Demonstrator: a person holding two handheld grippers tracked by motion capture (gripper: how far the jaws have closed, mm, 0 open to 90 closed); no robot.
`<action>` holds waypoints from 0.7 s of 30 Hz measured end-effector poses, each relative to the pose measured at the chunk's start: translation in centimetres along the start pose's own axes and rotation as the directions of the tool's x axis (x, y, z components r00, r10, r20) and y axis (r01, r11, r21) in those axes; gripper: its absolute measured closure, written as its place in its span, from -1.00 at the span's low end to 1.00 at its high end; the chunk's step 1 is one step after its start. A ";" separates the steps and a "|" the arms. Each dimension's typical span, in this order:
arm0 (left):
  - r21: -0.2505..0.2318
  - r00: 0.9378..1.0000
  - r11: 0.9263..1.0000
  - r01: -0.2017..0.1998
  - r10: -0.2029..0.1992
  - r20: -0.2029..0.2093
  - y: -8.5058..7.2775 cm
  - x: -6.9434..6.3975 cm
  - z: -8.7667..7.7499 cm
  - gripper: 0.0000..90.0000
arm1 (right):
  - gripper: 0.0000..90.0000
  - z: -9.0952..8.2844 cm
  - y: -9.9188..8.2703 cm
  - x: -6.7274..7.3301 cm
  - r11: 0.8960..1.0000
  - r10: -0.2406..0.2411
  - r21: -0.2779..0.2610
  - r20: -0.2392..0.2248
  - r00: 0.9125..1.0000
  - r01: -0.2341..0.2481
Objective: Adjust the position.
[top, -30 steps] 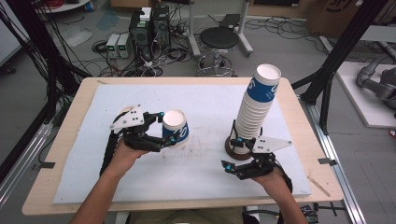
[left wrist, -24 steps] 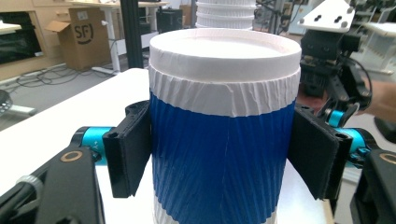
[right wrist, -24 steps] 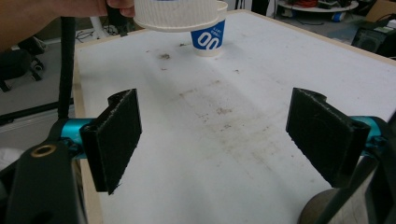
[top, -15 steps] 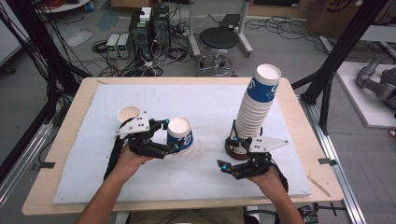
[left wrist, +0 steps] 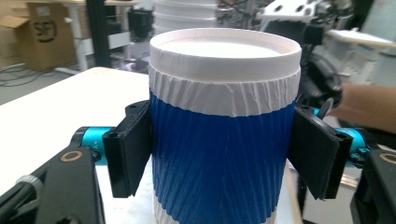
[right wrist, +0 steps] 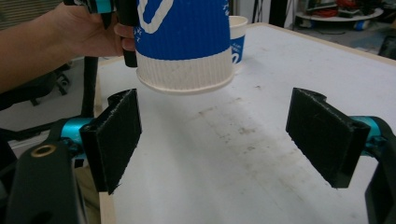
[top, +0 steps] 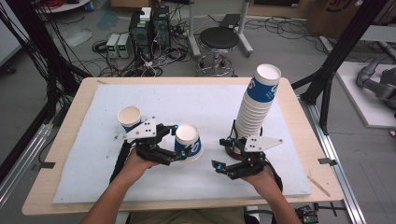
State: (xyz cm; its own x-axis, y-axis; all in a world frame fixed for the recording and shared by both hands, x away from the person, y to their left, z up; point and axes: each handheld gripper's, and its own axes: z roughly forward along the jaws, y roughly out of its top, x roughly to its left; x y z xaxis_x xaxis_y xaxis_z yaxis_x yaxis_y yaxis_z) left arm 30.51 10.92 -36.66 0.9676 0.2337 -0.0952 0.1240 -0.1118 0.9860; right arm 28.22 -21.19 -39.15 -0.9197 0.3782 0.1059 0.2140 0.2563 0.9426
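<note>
Above the tabletop (top: 93, 177), left gripper (top: 183, 142) pinches a cup (top: 189, 142), right gripper (top: 219, 165) spread; hard squeeze could crush paper wall.

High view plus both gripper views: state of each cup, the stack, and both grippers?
Left gripper: shut on held cup, jaws pressed to its blue band.
Held cup: lifted off the table, upright, mouth up.
Loose cup: standing upright on the white mat, mouth up, untouched.
Cup stack: upright, nested, leaning slightly.
Right gripper: open, jaws wide apart, nothing between them.
White mat: flat, lightly scuffed.
</note>
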 end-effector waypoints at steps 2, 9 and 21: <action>0.007 1.000 1.000 -0.007 0.007 0.018 0.0 -0.2 0.2 -0.39 | -0.59 0.5 0.0 0.2 1.000 -0.002 0.009 -0.019 1.000 0.002; 0.006 0.998 1.000 -0.012 0.012 0.056 0.0 -0.6 0.8 -0.39 | -0.59 1.5 0.0 0.6 1.000 -0.006 0.015 -0.065 0.998 0.007; -0.007 0.988 1.000 -0.013 0.014 0.155 0.0 -1.0 1.3 -0.39 | -0.60 2.4 -0.2 0.8 1.000 0.008 -0.003 -0.151 0.988 -0.008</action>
State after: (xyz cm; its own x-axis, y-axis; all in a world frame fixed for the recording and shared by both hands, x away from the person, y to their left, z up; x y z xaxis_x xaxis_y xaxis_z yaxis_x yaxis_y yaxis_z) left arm 29.88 9.41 -36.76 0.9916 0.0797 -0.1018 0.1102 -0.1083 0.9880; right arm 28.21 -18.80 -39.96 -0.9572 0.2413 0.1600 0.2207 0.2501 0.9427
